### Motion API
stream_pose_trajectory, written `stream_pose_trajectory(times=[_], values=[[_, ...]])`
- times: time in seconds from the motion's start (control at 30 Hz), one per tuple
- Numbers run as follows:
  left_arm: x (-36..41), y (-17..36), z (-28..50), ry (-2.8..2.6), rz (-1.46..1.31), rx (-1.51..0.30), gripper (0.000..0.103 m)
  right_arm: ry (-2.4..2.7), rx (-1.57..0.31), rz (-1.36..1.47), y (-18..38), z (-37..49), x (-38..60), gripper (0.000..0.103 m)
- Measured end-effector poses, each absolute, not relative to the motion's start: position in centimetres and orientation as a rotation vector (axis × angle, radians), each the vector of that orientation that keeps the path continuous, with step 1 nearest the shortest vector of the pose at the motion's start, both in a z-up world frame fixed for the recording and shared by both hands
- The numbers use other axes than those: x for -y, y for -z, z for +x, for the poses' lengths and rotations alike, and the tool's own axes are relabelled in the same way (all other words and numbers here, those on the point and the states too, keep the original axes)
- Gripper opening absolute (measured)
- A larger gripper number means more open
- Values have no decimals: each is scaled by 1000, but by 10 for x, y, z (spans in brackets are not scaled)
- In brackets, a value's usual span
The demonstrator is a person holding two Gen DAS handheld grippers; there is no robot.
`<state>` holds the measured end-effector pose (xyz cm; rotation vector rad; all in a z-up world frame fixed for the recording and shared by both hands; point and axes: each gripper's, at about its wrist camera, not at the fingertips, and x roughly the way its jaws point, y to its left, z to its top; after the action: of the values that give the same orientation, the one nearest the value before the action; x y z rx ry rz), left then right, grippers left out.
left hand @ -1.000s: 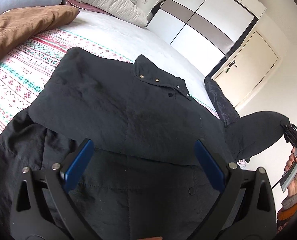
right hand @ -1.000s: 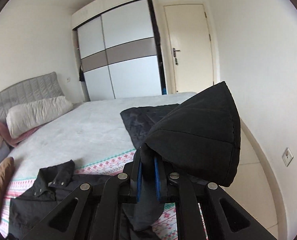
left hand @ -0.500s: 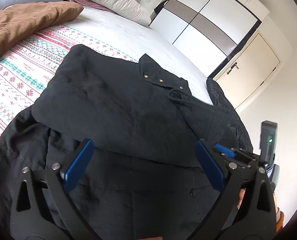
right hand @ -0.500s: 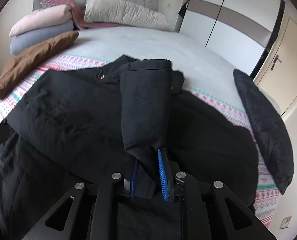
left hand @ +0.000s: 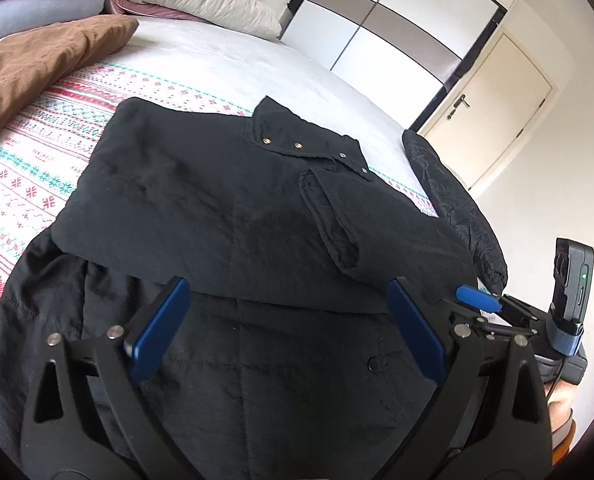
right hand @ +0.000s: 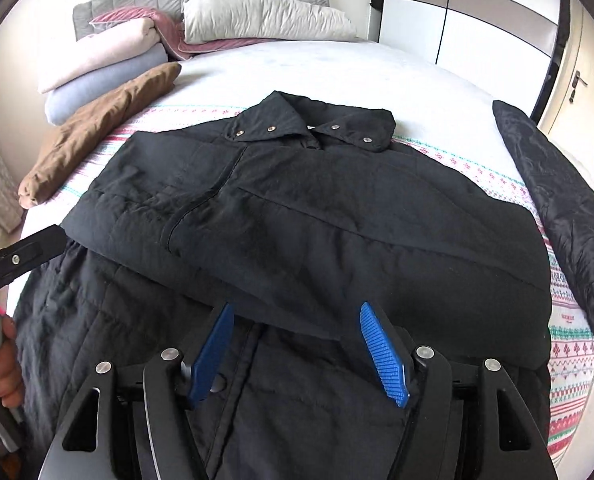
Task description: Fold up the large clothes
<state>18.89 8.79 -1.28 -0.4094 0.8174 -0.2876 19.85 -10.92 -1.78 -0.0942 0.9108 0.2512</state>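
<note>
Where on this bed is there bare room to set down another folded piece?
The plain grey sheet is bare between the black quilted jacket's collar and the white pillow. The left side is crowded by the brown garment and stacked blankets; a black padded item fills the right edge.

The right gripper (right hand: 297,348) has swung down from high off the bed's right side, where it clamped the black sleeve (left hand: 329,220) in the air; now that sleeve lies folded across the black jacket (right hand: 297,216), its cuff just below the collar; the jaws, pinched tight on the cloth a second ago, are opening with nothing pressed between the blue pads (right hand: 381,348); in the left wrist view the right gripper (left hand: 477,296) has arrived just beside the left gripper (left hand: 289,332), whose jaws are easing inward, empty.
</note>
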Motion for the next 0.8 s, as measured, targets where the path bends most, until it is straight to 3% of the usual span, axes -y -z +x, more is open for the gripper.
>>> stream_pose_trajectory(times=[0.23, 0.27, 0.33, 0.37, 0.4, 0.43, 0.57, 0.67, 0.73, 0.8], values=[[-27, 2, 231, 388, -311, -944, 79, -239, -873, 122, 20, 180, 173, 68], [-18, 8, 242, 386, -307, -975, 73, -239, -879, 139, 23, 183, 177, 68], [-5, 24, 263, 386, -329, -1060, 57, -220, -897, 144, 24, 188, 182, 68], [0, 33, 270, 374, -345, -1098, 43, -221, -881, 150, 21, 188, 183, 68], [3, 39, 274, 336, -332, -1119, 16, -226, -863, 155, 19, 188, 185, 68], [6, 40, 274, 312, -303, -1106, 10, -227, -849, 153, 17, 188, 186, 68], [-6, 18, 245, 202, -255, -918, 10, -184, -808, 123, 14, 187, 191, 68], [-5, 30, 241, 78, -123, -967, 11, -146, -807, 158, 23, 194, 201, 68], [-2, 35, 240, 52, -49, -1000, 18, -115, -828, 183, 32, 199, 207, 68], [-2, 17, 229, 41, -27, -907, 20, -85, -853, 179, 40, 204, 211, 68]])
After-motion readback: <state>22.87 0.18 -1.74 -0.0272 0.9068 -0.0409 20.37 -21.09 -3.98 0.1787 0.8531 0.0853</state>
